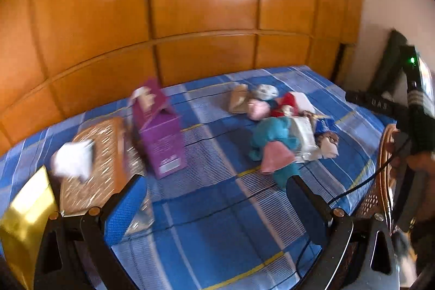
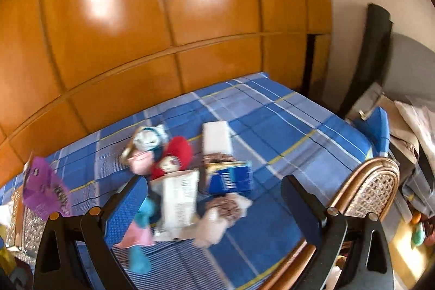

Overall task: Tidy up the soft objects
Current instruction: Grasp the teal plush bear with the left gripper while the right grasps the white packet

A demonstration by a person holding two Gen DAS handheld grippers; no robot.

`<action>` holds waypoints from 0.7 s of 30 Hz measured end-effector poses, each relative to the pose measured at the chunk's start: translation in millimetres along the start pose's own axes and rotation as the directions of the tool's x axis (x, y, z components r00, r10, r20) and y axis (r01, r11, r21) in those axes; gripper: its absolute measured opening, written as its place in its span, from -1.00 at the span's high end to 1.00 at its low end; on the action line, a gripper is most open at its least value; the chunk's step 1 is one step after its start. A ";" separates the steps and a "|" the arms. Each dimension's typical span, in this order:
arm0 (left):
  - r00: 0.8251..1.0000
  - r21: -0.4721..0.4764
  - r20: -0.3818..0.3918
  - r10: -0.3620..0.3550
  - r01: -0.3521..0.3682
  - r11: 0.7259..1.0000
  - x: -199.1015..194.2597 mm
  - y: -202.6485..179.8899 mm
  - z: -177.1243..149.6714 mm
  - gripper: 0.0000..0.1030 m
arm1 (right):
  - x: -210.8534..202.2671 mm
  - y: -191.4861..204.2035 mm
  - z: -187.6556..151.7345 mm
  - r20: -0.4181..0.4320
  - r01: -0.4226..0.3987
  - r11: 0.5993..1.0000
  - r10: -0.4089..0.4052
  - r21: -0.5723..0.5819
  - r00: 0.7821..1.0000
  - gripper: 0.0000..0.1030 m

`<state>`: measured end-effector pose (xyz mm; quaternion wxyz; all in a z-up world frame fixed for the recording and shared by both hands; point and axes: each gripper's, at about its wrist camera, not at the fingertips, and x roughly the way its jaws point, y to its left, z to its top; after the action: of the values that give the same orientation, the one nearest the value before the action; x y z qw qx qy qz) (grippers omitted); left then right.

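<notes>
A heap of soft toys (image 1: 282,127) lies on the blue checked bedsheet (image 1: 217,222): a teal and pink plush (image 1: 274,148), a red doll (image 2: 174,156), a pale round toy (image 2: 148,139) and a brown-haired doll (image 2: 225,208). A white packet (image 2: 178,199) and a blue packet (image 2: 231,178) lie among them. My left gripper (image 1: 217,197) hovers open over bare sheet, short of the heap. My right gripper (image 2: 214,195) is open just above the heap, with nothing between its fingers. The other tool (image 1: 416,110) shows at the right edge of the left wrist view.
An open purple box (image 1: 160,132) stands left of the heap. Beside it lie a gold patterned box (image 1: 95,162) with a white item (image 1: 73,159) on it and a yellow bag (image 1: 24,216). A wooden wardrobe (image 1: 190,4) backs the bed. A cane chair (image 2: 372,189) stands at the right.
</notes>
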<state>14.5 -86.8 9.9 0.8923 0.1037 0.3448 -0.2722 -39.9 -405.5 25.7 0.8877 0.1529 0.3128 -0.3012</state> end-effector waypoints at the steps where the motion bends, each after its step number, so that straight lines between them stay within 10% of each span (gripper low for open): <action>1: 1.000 0.016 -0.006 -0.019 0.019 1.000 5.5 -6.1 3.6 -0.99 | 1.8 -3.9 0.4 -0.005 0.000 1.000 0.000 0.009 1.000 -0.94; 10: 0.966 0.028 -0.188 -0.176 0.185 0.982 100.4 -56.0 27.2 -0.89 | 20.8 -18.1 -3.7 -0.072 -0.033 0.999 0.033 0.011 0.997 -0.94; 21: 0.912 -0.025 -0.351 -0.213 0.218 0.976 205.0 -82.5 43.2 -0.31 | 50.9 -23.8 8.7 -0.168 -0.061 0.998 0.062 0.012 0.984 -0.82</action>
<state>118.5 -256.2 -95.6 0.7801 0.1184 0.5059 -0.3486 -19.1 -450.2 -2.7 0.8665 0.1903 0.3807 -0.2609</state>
